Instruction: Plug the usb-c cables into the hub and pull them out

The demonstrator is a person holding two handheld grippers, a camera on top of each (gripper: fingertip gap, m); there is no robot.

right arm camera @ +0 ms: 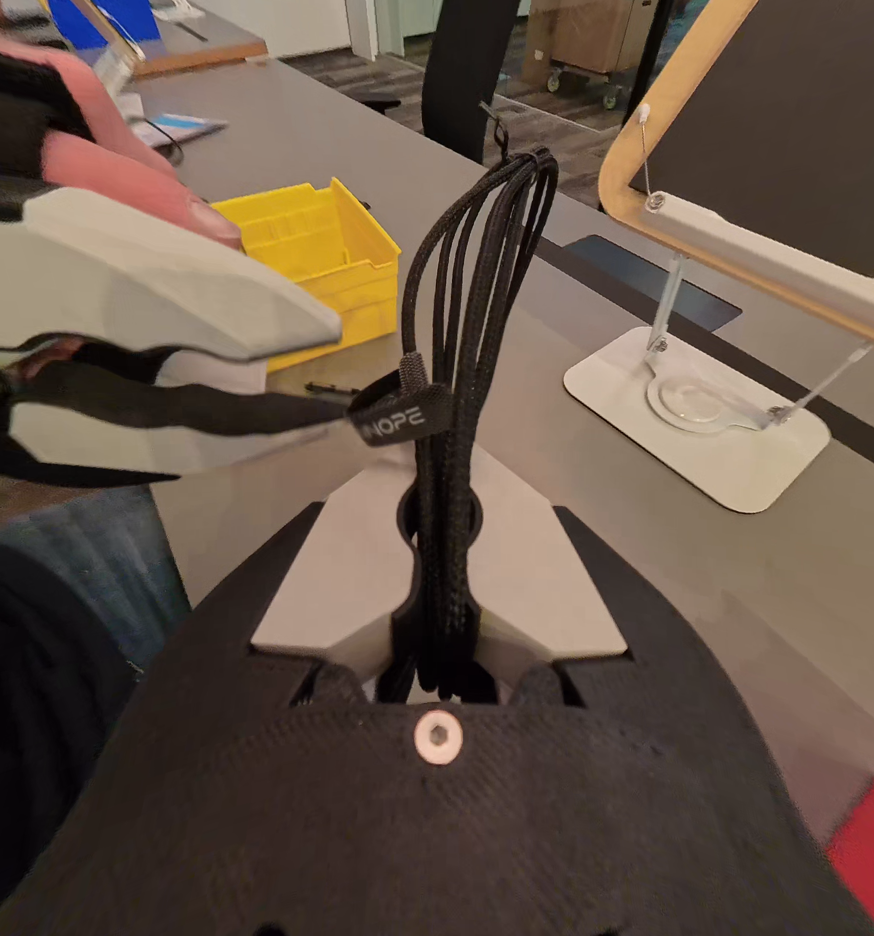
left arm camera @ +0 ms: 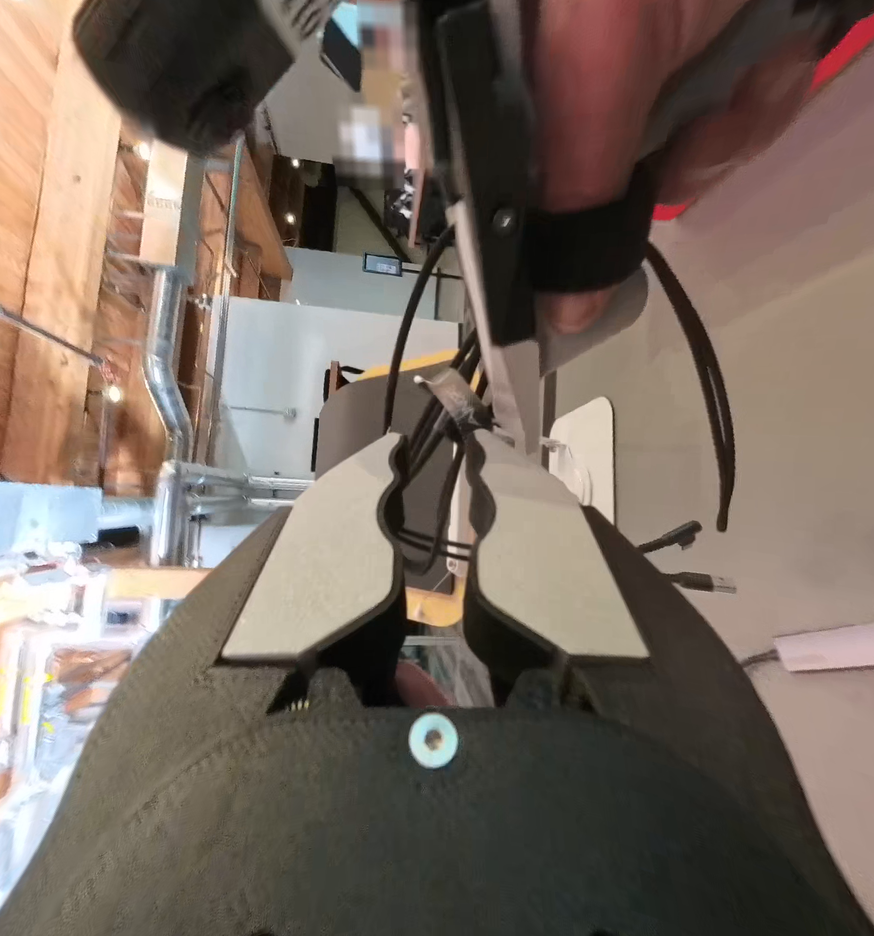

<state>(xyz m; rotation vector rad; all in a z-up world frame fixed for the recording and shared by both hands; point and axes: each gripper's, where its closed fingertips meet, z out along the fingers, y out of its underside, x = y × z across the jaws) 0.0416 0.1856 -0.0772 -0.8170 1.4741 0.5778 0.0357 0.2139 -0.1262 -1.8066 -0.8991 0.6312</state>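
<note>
On top of the grey table (right arm camera: 602, 582), the biggest thing is a dark board with a pale wood frame (right arm camera: 622, 147), raised on one white stand (right arm camera: 728, 456) with a clear bracket. Left of it sits one yellow bin (right arm camera: 333, 263); its moulded dividers show, but I can make out nothing lying inside. Two grippers meet above the table. Clenched on a bundle of black braided cables (right arm camera: 450, 329), the right gripper (right arm camera: 442, 486) has the cords running up through the notch between its grey fingers, and the looped end stands upright above the fingertips; about five strands pass through, though they overlap too much for a sure count. One black fabric strap (right arm camera: 399, 410) bearing pale lettering wraps the bundle just above the right gripper's tips. From the left comes the left gripper (right arm camera: 333, 375), its two grey fingers nearly closed, with the strap's loose tail pinched between them, right beside the bundle. Seen from the left wrist view, which is rolled sideways and blurred, the left gripper (left arm camera: 437, 435) has its tips at the same strap (left arm camera: 462, 400), with cables crossing the gap farther back. Two loose cable ends lie apart on the table there: one silver plug (left arm camera: 708, 582) and one black angled plug (left arm camera: 683, 532).
</note>
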